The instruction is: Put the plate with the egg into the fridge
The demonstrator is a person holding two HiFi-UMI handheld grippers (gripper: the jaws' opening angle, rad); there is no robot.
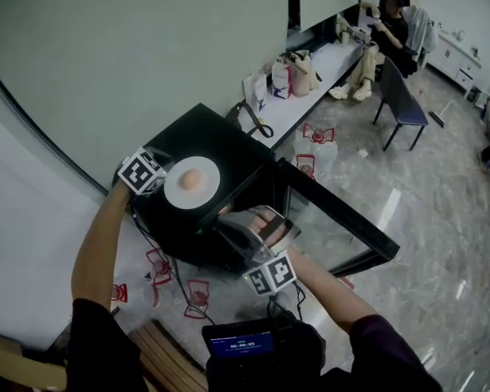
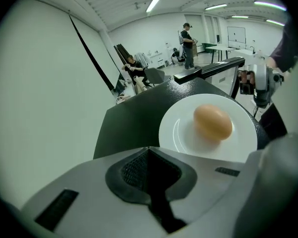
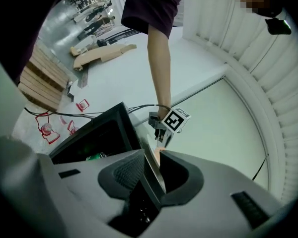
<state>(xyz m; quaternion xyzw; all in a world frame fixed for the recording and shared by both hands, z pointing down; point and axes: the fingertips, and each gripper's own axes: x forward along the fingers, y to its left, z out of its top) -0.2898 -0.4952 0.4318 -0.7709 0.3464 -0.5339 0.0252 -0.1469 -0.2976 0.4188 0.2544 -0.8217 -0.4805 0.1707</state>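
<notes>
The black fridge (image 1: pixel 229 137) has its door (image 1: pixel 343 219) swung wide open to the right. The right tongs (image 3: pixel 153 158) are held level at the fridge's open front, released and a little way apart. A thin pale edge stands between them without being clamped, and I cannot tell which part of the fridge it belongs to. The left tongs (image 2: pixel 149 150) are clenched together on nothing, with their tips just beside the near rim of the white plate (image 1: pixel 208 193). The plate lies flat on top of the fridge, not inside it. The brown egg (image 1: pixel 191 179) rests near the plate's middle.
</notes>
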